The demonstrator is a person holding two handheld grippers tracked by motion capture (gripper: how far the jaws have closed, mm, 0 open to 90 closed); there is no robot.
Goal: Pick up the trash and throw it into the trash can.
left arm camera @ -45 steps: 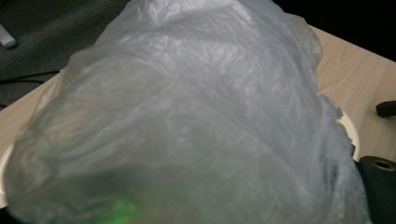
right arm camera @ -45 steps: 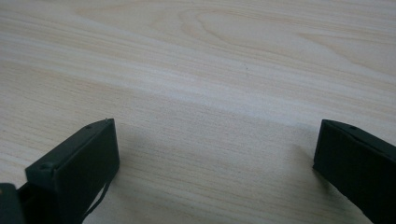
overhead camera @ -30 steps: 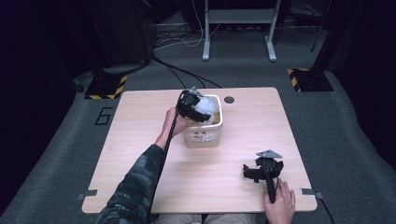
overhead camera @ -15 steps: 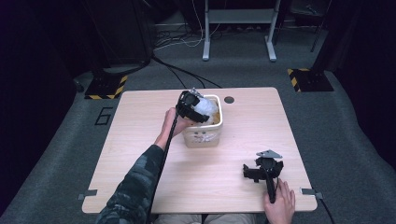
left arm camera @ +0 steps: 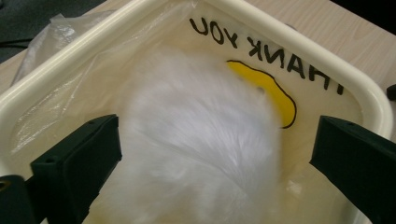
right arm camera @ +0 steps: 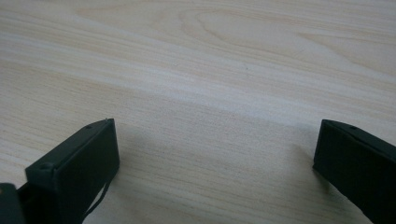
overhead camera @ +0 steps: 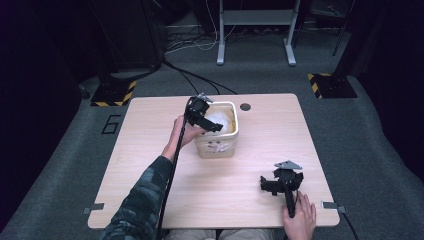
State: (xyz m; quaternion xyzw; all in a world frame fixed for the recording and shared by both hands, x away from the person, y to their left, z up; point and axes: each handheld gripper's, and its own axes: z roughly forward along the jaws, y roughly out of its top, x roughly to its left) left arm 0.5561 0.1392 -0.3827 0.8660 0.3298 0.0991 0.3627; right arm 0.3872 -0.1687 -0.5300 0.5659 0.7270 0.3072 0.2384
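Fluff (left arm camera: 196,154), white and blurred, lay inside the lined bin (overhead camera: 218,145), directly below the left gripper (overhead camera: 209,125), whose jaws had just been opening and gripped nothing; right gripper (overhead camera: 267,186) rested well apart from that bin, jaws wide, empty

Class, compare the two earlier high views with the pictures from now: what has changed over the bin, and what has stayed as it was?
The left gripper, over the bin, has just opened its jaws; they now stand wide apart, and the white fluffy thing lies blurred between them in the bin's plastic liner, gripped by neither jaw. The bin, the table and the right gripper, open near the front edge, stayed put.
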